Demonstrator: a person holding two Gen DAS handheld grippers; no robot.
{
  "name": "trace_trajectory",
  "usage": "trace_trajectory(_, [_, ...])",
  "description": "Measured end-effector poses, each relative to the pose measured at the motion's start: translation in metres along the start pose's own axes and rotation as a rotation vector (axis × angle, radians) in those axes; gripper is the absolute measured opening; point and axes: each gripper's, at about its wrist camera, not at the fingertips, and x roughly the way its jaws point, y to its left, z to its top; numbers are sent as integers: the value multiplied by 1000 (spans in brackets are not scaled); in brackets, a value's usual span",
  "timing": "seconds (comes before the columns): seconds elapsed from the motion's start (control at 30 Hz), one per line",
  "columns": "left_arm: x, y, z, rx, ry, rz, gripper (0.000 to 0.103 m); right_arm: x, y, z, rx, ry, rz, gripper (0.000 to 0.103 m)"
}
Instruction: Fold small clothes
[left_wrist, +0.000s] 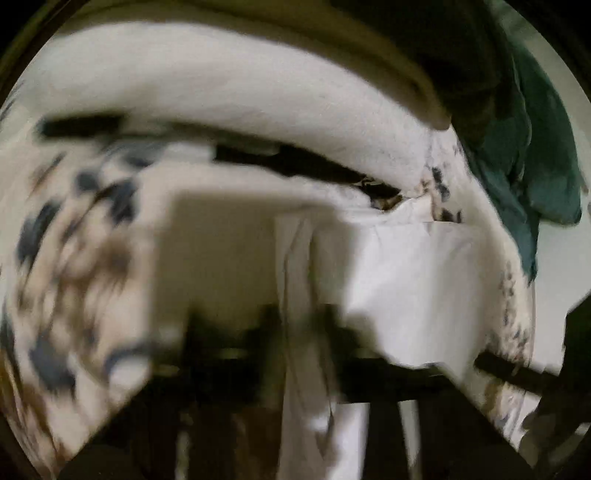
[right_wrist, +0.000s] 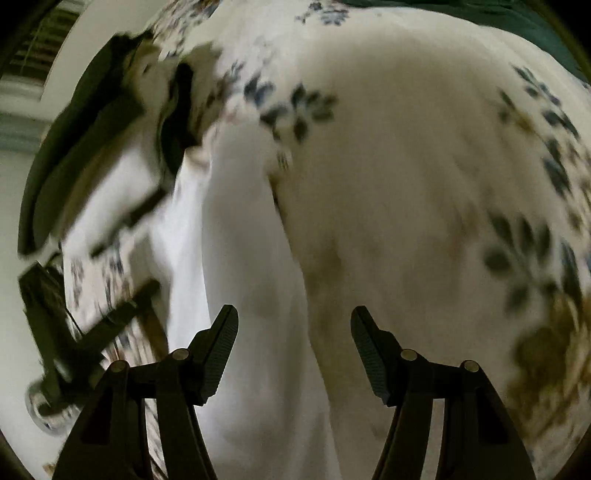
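A: Start at the right tool (right_wrist: 294, 347) — how do its fingers stand?

B: Spread wide, nothing between them. Its ribbed pads (right_wrist: 221, 350) show plainly, and a white garment (right_wrist: 255, 258) hangs or lies just ahead, running down between the two fingers without touching either pad, as far as I can tell.

A: And the left tool (left_wrist: 295, 332)?

B: Badly blurred. Dark shapes sit low in the left wrist view with a strip of the white garment (left_wrist: 406, 280) passing through them, so it seems pinched there, but I cannot tell for certain whether it is clenched.

A: Where is the cloth otherwise?

B: It stretches up and to the right from the left tool, with a creased upper edge. Under and around it lies a floral bed cover (right_wrist: 443, 166), cream with blue and brown flowers. In the left wrist view a plain white pillow or bolster (left_wrist: 221, 92) lies beyond, and a dark green cloth (left_wrist: 535, 166) is bunched at the far right.
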Motion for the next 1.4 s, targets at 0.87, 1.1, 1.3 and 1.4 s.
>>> trace_trajectory(0.87, [18, 45, 24, -28, 39, -304, 52, 53, 4, 83, -2, 32, 58, 70])
trace_trajectory(1.1, [20, 21, 38, 61, -48, -209, 9, 61, 14, 85, -46, -14, 69, 39])
trace_trajectory(1.3, [-3, 23, 30, 65, -114, -206, 7, 42, 30, 75, -125, -77, 71, 15])
trace_trajectory(1.4, [-25, 22, 26, 83, -149, -210, 7, 25, 36, 63, -144, -115, 91, 14])
